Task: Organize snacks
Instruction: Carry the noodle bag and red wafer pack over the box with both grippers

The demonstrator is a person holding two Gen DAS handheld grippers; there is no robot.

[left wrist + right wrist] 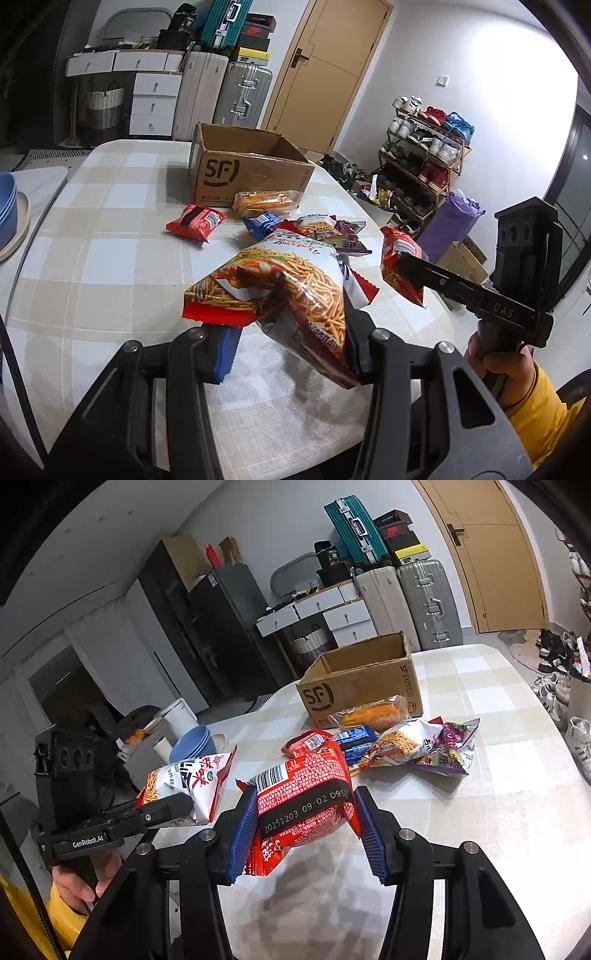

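The left claw point(288, 332) is clamped tight on a noodle-snack bag point(280, 284), held above the checked table point(110, 258). The right claw point(306, 827) grips a red packet point(306, 797) between its blue pads point(245, 823). Only the right view shows that packet's barcode and date; only the left view shows the shoe rack point(424, 155). The open box point(362, 679) sits beyond the loose snacks point(413, 746).

Cardboard box point(236, 173) interior hidden; bowls point(6, 214) cropped
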